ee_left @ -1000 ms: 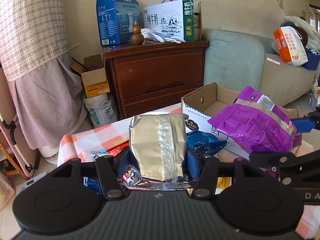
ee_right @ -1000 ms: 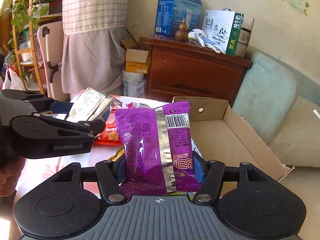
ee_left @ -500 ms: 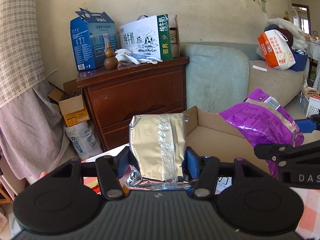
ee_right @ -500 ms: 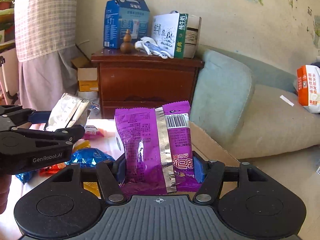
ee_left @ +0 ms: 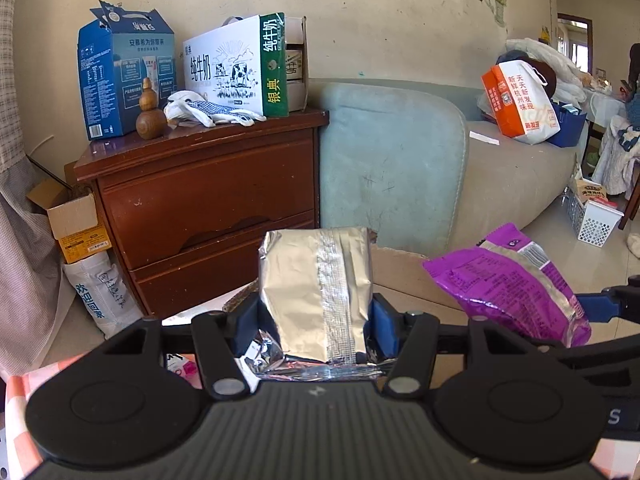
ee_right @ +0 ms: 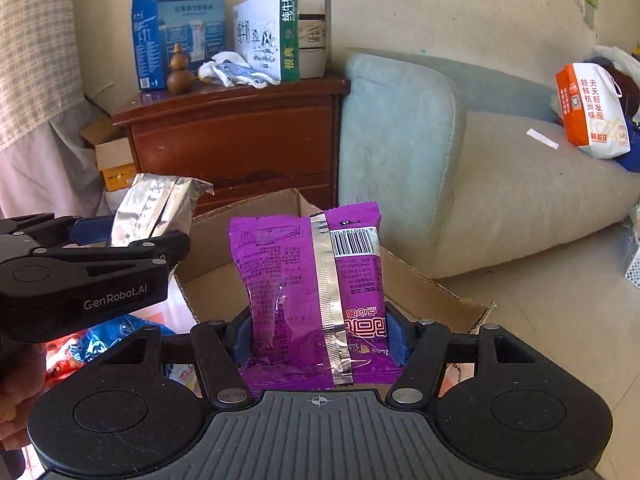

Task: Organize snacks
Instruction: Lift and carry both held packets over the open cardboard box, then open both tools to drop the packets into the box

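Observation:
My left gripper is shut on a silver foil snack bag, held upright in the air; the bag also shows in the right wrist view. My right gripper is shut on a purple snack bag, held upright above the open cardboard box. The purple bag shows at the right of the left wrist view. The box's far wall lies just behind the silver bag. Both bags are side by side, the silver one to the left.
Blue and red snack packets lie on the checked tablecloth left of the box. Behind stand a brown dresser with milk cartons, and a grey-blue sofa with an orange bag.
Both grippers have lifted and swung right with their bags, towards the box. The table and loose snacks have dropped out of the left wrist view.

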Tool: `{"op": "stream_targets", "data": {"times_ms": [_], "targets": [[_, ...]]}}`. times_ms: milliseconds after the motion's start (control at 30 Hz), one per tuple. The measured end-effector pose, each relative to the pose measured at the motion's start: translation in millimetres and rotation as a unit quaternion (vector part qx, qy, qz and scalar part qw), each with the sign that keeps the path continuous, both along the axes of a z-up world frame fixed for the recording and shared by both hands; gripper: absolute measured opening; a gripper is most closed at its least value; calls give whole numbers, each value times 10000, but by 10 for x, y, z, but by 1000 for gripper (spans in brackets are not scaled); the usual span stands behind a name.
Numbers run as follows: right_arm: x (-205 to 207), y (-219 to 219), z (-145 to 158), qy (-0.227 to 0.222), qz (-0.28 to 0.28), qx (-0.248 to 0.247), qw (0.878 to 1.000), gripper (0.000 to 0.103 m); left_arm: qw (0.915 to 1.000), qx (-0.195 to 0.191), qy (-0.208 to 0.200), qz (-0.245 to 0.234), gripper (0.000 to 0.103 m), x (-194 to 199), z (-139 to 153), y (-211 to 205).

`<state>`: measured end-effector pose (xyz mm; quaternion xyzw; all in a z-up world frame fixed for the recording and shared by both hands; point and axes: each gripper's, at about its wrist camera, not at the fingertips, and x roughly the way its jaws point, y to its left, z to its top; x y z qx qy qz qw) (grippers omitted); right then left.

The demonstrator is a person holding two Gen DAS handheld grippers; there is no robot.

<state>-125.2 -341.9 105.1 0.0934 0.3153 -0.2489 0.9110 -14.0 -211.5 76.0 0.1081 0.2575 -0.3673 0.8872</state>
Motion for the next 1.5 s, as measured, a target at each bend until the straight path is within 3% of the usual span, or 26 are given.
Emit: {"op": "stream_targets", "data": {"times_ms": [100, 200, 433, 767, 1000, 1500], "targets": [[52, -61, -33, 49, -155, 111, 9998, 64, 9997, -98, 200, -19, 62, 63, -69, -86], [65, -96, -64, 102, -298, 137, 9994, 69, 9995, -136, 279, 20, 79, 65, -78, -97], [-12, -114, -23, -190, -258, 275, 9991, 73, 9972, -281, 604, 324, 84, 141, 80, 92], [29, 199, 50, -413, 763, 295, 9958, 73, 9940, 6, 696, 842, 87, 213, 162, 612], [89, 524, 43, -347, 1637, 98, 9859, 73, 9896, 102, 830, 1171, 89, 243, 162, 1022], [219, 908, -212, 324, 2697, 421, 9615, 73, 9807, 614, 1141, 1463, 90, 416, 10, 1736]]}}
